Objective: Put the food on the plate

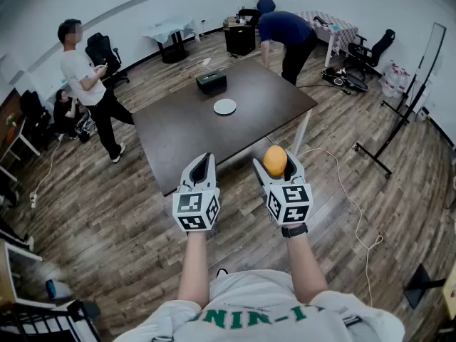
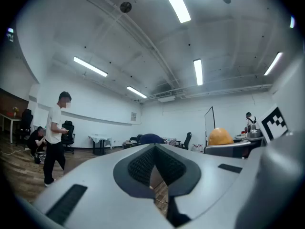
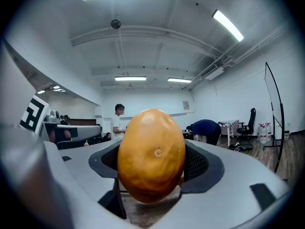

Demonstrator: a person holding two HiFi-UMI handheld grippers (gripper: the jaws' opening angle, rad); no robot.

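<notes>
- The task is judged to be partly done: the food is in a grip and off the counter (image 1: 178, 137), but nothing has been laid on the plate yet
- The fruit (image 3: 151, 154) is clamped between the jaws of the right gripper (image 1: 276, 162), which are spread wide around its sides
- It is carried in the air in front of the person, short of the counter's near edge
- The left gripper (image 1: 202, 161) is held alongside, its jaws brought together with nothing between them
- The white plate (image 1: 224, 107) is seen bare near the middle of the counter, well apart from the fruit, with a black box (image 1: 211, 82) beyond it
- What is left: the fruit is to be brought over the counter, lowered onto the plate and released
- The fruit is seen as an orange-yellow oval with smooth, faintly dimpled skin and a small pale ring mark on the facing side
- It is perhaps a mango or an orange, though its kind cannot be told for certain
</notes>
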